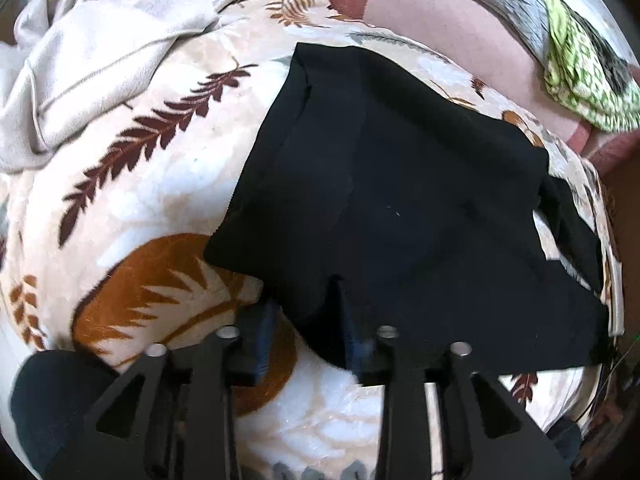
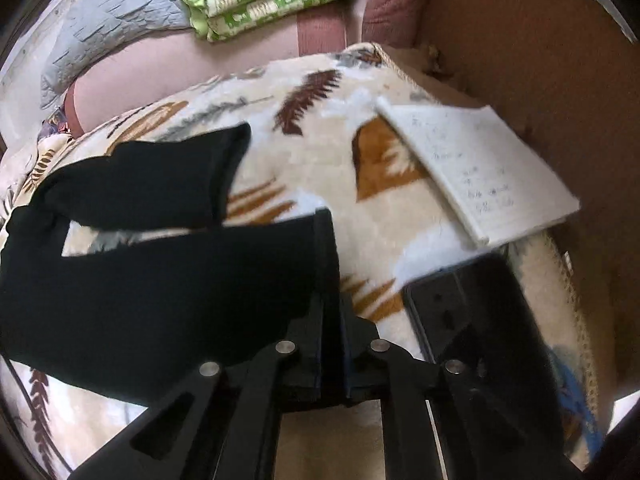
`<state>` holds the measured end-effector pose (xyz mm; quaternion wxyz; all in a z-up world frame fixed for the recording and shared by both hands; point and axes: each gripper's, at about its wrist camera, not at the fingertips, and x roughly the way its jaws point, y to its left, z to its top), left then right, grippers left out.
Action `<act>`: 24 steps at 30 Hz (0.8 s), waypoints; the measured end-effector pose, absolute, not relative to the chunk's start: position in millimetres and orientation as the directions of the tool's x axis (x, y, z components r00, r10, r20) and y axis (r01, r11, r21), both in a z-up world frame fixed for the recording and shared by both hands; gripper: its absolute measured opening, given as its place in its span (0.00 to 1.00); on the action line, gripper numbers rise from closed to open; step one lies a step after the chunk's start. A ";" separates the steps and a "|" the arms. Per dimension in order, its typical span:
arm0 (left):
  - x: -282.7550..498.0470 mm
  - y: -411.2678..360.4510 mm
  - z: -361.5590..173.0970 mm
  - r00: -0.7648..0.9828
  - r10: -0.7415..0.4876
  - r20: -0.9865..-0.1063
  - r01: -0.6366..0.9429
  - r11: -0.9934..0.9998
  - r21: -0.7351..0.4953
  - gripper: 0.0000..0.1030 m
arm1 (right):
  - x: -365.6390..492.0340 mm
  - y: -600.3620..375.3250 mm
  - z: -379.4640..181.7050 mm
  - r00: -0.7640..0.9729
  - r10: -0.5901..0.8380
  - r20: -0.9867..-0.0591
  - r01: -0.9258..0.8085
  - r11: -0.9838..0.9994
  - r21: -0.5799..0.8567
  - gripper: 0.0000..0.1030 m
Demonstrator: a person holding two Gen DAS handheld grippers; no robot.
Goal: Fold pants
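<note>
- Left wrist view: my left gripper (image 1: 308, 312) points steeply down at the black pants (image 1: 400, 200), which lie spread on a leaf-print fleece blanket (image 1: 132, 184).
- Its jaws stand partly spread; the pants' near edge sits between them, and I can't tell whether the pads press on the cloth.
- Pants' waist end is up & left in this view, w/ a seam line showing; the cloth runs off to the right.
- A cream garment (image 1: 100, 56) lies bunched at upper left, apart from the pants.
- A green-and-white folded quilt (image 1: 580, 80) sits far right on a pink sheet (image 1: 460, 28).
- Right wrist view: my right gripper (image 2: 330, 264) has its jaws pressed together, pinching the hem edge of the nearer pant leg (image 2: 160, 280).
- The other pant leg (image 2: 160, 184) lies just beyond, w/ a strip of blanket showing between the two.
- An open notebook (image 2: 480, 172) w/ handwriting rests on the blanket to the right, well apart from the pants.
- A dark flat device (image 2: 468, 308) lies just below the notebook; too blurred to name.
</note>
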<state>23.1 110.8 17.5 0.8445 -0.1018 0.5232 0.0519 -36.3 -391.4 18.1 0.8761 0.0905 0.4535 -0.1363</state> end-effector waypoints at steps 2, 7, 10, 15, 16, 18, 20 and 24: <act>20.2 110.8 28.1 0.469 -0.022 -0.883 -0.164 0.980 -0.112 0.57 | -36.4 -389.2 35.3 0.594 -0.131 -0.794 0.311 0.947 0.076 0.26; 28.4 110.1 61.5 0.544 -0.090 -0.835 -0.059 0.988 -0.145 0.81 | -15.9 -356.0 75.9 0.697 -0.037 -0.716 0.148 0.985 0.092 0.60; 53.5 102.7 69.7 0.533 -0.143 -0.834 0.017 0.987 -0.158 0.81 | 12.4 -338.7 84.7 0.716 0.005 -0.698 0.070 0.994 0.079 0.60; 108.6 93.1 67.6 0.486 -0.195 -0.852 0.133 0.980 -0.148 0.81 | 70.6 -313.0 84.7 0.705 0.102 -0.702 -0.067 0.995 0.078 0.67; 117.8 93.1 68.6 0.481 -0.215 -0.850 0.155 0.975 -0.158 0.81 | 85.0 -307.3 82.6 0.693 0.119 -0.711 -0.101 0.993 0.067 0.69; 139.0 88.3 71.3 0.481 -0.253 -0.840 0.213 0.963 -0.168 0.81 | 103.1 -299.1 77.5 0.677 0.120 -0.726 -0.139 0.990 0.034 0.69; 159.5 79.6 74.9 0.468 -0.302 -0.830 0.285 0.941 -0.182 0.81 | 122.3 -294.1 71.1 0.661 0.118 -0.741 -0.172 0.985 0.003 0.69; 204.2 60.0 70.8 0.397 -0.362 -0.843 0.420 0.889 -0.184 0.81 | 154.5 -289.8 54.5 0.611 0.152 -0.777 -0.244 0.970 -0.002 0.69</act>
